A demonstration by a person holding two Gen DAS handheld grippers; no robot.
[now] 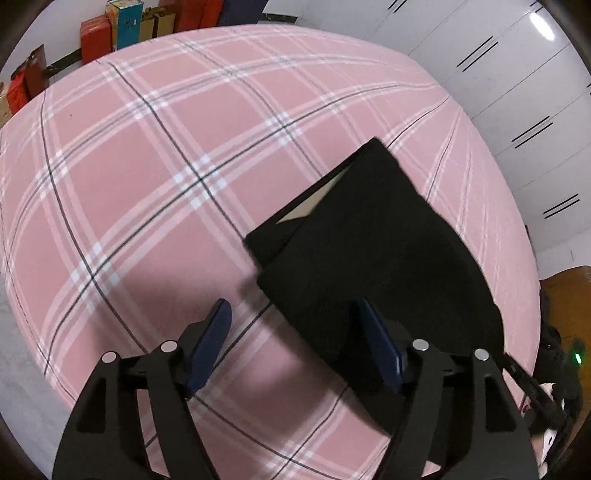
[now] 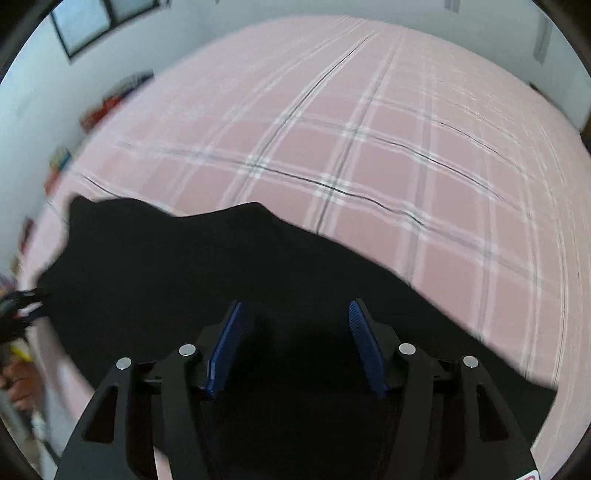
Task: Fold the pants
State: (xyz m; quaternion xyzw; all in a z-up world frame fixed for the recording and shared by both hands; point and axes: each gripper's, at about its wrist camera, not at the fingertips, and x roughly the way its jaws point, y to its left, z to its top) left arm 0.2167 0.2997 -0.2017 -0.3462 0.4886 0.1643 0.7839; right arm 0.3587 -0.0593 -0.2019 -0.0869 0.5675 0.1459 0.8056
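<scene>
Surface: a wide bed sheet [image 1: 155, 206] in pink plaid with white and dark lines lay flat and smooth; it filled most of both wrist views.
Pants: one pair of black pants [image 1: 373, 258] lay folded on the sheet. In the left wrist view they sat toward the right side of the sheet, well in from its far edge, with a light lining or label showing at one open edge.
Pants edges: in the right wrist view the same dark cloth [image 2: 207, 266] ran as an uneven, humped edge from the left border down to the lower right. That view was blurred, so I could not tell how many layers there were.
Left gripper [image 1: 291, 314]: one, its two blue fingers [image 1: 212, 339] spread apart. One finger stood over bare sheet, the other over the near corner of the pants, and nothing was pinched between them.
Right gripper [image 2: 295, 314]: one, fingers [image 2: 225, 347] spread, held over the black cloth and not pressing on it.
Open room: bare sheet stretched to the left of the pants and beyond them, with nothing lying on it.
Edges of the room: red and teal boxes [image 1: 110, 33] were lined up past the sheet's far edge. White cabinet doors [image 1: 509, 96] with dark handle slots stood to the right.
Person: a hand [image 2: 20, 384] showed at the left border of the right wrist view.
</scene>
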